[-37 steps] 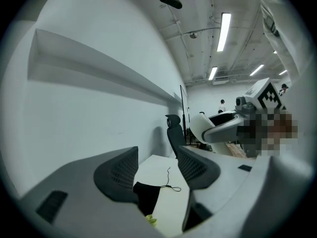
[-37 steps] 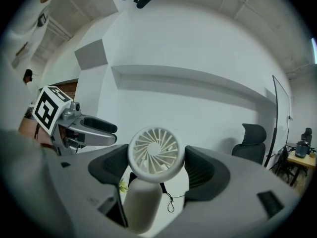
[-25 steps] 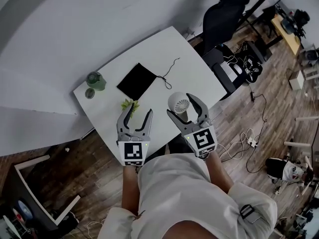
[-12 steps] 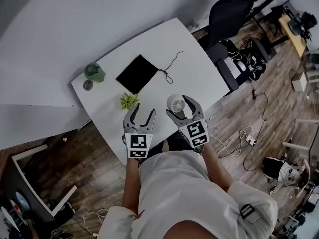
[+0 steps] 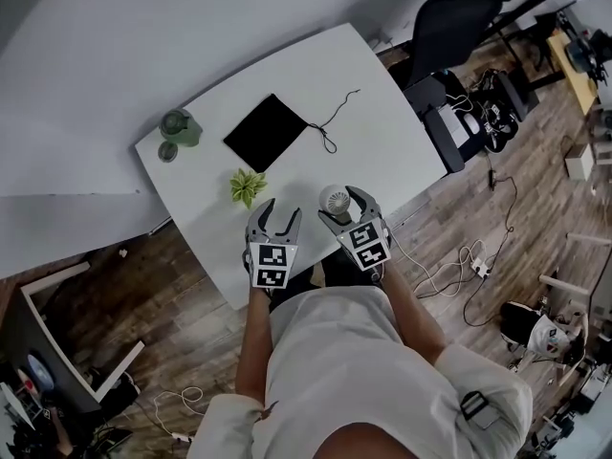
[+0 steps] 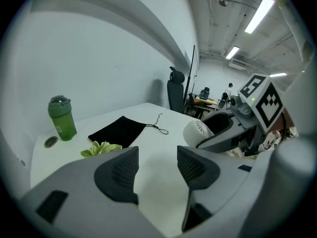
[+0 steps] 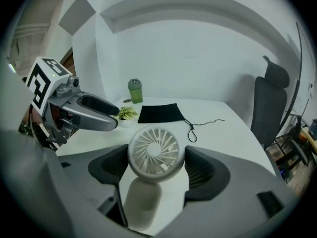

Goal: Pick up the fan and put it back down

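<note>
A small white fan (image 5: 335,200) stands upright between the jaws of my right gripper (image 5: 338,205), over the near edge of the white table (image 5: 382,142). In the right gripper view both pads press on the sides of the fan's round head (image 7: 156,150), and its handle hangs down below them. Whether the fan's base touches the table is not visible. My left gripper (image 5: 279,210) is just left of it, open, with nothing between its pads (image 6: 120,171). From the left gripper view the fan (image 6: 195,132) shows at the right, held in the right gripper (image 6: 230,133).
On the table lie a black pouch (image 5: 266,132) with a thin cord (image 5: 330,134), a green leafy ornament (image 5: 247,186) and, at the far left corner, a green bottle (image 5: 179,127) beside a small lid (image 5: 167,151). A black office chair (image 5: 459,17) stands beyond the right end. Cables lie on the floor.
Both grippers have come down toward the table's near edge. The fan has come down with the right gripper, still between its jaws. The left gripper stays open.
</note>
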